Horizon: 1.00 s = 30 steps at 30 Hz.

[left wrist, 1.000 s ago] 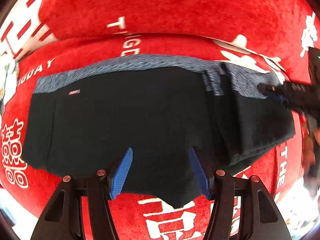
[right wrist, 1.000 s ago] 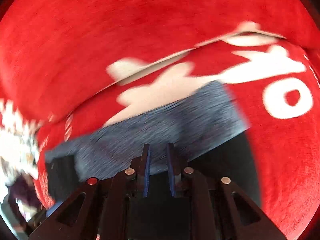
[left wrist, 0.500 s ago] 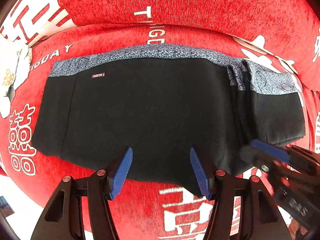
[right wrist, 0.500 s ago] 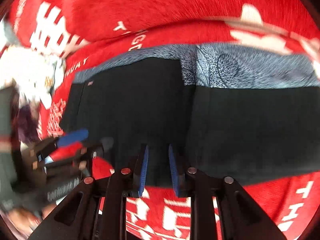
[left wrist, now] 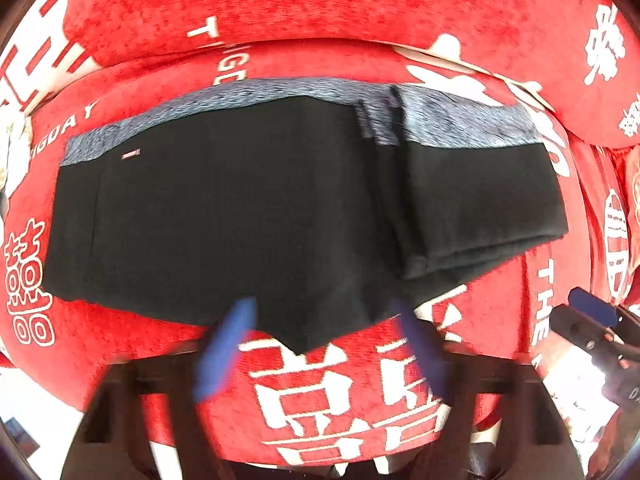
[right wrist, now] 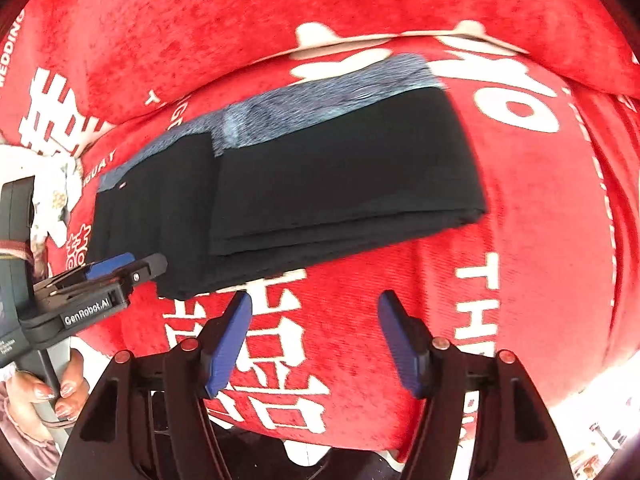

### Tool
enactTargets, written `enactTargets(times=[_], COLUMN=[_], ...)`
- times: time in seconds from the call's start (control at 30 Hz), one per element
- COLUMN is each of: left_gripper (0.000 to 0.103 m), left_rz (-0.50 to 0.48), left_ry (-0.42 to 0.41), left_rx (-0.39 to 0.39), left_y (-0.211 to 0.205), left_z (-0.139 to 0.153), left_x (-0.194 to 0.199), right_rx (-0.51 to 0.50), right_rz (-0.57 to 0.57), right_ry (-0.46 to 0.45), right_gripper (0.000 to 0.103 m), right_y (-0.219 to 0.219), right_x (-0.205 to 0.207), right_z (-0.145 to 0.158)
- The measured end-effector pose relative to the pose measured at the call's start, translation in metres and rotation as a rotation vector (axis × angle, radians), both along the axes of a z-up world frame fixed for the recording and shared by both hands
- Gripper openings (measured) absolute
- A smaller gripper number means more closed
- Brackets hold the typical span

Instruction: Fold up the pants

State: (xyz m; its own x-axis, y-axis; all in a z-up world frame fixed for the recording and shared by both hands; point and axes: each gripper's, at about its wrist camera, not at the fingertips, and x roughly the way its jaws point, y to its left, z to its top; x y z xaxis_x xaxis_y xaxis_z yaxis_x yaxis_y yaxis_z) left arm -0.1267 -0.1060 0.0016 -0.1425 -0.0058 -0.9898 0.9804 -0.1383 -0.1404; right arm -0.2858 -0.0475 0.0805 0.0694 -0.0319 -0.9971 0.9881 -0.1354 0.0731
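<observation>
Black pants with a blue-grey waistband lie flat on the red sofa seat, their right part folded over into a thick flap. They also show in the right wrist view. My left gripper is open and empty, blurred, just in front of the pants' near edge. My right gripper is open and empty, a little in front of the folded flap. The left gripper also shows in the right wrist view at the pants' left near edge.
The red sofa cover with white lettering spreads under and around the pants, with the backrest behind. A white patterned cloth lies at the far left. The sofa's front edge runs just below both grippers.
My right gripper has opened and drawn back from the pants toward the front right. My left gripper has pulled back off the pants' near edge. The folded flap stays in place.
</observation>
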Motion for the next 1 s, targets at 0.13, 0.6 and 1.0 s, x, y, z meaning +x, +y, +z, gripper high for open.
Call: enactTargets(times=[0.13,0.6,1.0], left_gripper=[0.097,0.097,0.089], left_rz=[-0.035,-0.014,-0.058], left_ry=[-0.003,0.412,0.467], left_rx=[-0.006,0.075,0.100], left_y=[-0.001,-0.048,-0.051], left_z=[0.006,-0.018,-0.035], left_x=[-0.015,-0.035,-0.057], right_rx=[-0.018,0.020,0.040], right_rz=[-0.050,-0.138,-0.161], right_ry=[-0.005,-0.039,-0.075], right_gripper=[0.076,0.078,0.078], right_y=[0.006,0.044,0.064], right_x=[-0.017,-0.040,-0.053], right_z=[0.014,0.011,0.000])
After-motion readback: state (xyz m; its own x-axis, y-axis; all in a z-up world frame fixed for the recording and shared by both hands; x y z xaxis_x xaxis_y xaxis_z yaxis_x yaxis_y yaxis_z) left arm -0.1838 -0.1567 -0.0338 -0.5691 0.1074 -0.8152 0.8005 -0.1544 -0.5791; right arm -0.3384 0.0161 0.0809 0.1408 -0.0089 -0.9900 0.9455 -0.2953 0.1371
